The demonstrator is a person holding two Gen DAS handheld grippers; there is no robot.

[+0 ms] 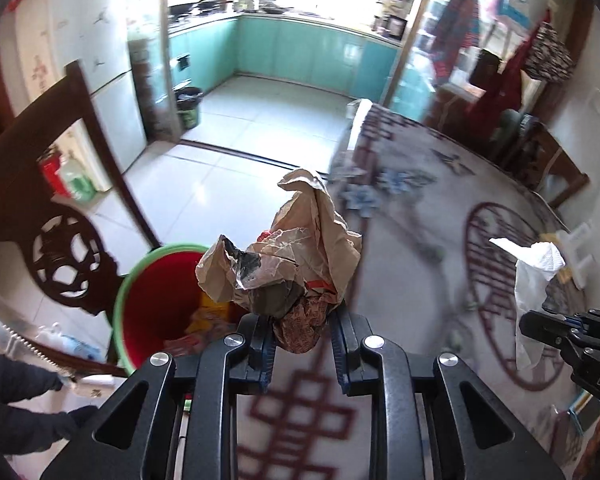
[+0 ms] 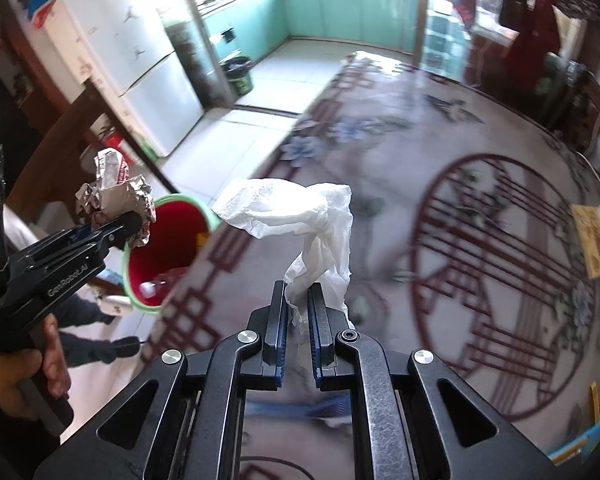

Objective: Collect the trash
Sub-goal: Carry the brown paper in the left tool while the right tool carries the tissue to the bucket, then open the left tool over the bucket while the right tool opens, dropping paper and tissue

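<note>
- The left gripper [image 1: 300, 336] is clamping a crumpled brown paper wrapper [image 1: 296, 256], holding it at the table's [image 1: 420, 280] left edge, just beside the bin.
- The right gripper [image 2: 298, 312] is pinching a white tissue [image 2: 300, 216] tight, hanging over the patterned tabletop.
- A red bin with a green rim [image 1: 160, 292] is standing on the floor against the table's left edge, some scraps lying inside.
</note>
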